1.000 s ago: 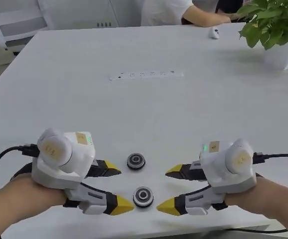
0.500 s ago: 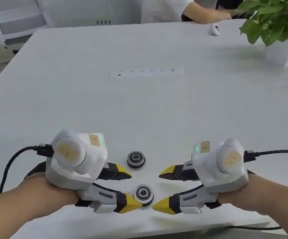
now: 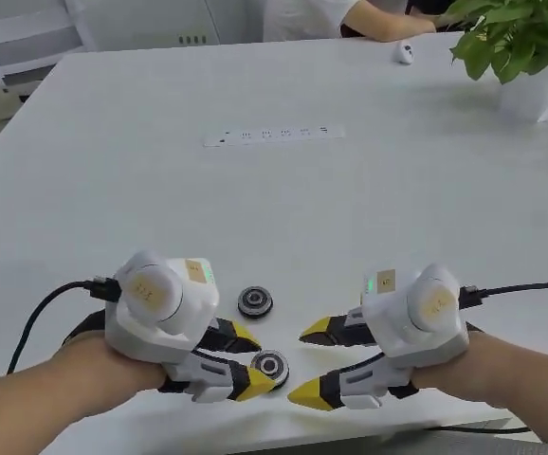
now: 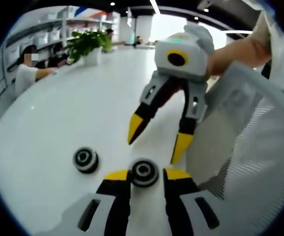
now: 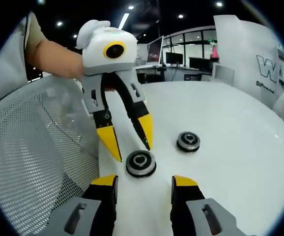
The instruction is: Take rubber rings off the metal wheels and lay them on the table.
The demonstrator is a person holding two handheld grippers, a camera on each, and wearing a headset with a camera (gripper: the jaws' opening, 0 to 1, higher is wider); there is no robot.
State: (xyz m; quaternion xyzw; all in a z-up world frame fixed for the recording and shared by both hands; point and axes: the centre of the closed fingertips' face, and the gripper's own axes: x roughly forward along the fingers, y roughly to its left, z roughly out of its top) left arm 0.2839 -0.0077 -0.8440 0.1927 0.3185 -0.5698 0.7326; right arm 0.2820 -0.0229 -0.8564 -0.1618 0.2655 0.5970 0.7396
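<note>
White tabletop (image 3: 369,209) lies bare toward its far edge. Near wheel (image 3: 270,365) lies flat, axle up, close to the near edge. Left gripper (image 3: 258,360) flanks it closely; whether it pinches, I cannot tell. Right gripper (image 3: 298,366), spread wide, faces it. Second wheel (image 3: 255,301) sits just beyond.

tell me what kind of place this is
Probably an open-plan office or lab: a large white table with a power strip, a potted plant at its far corner, and monitors in the room beyond.
</note>
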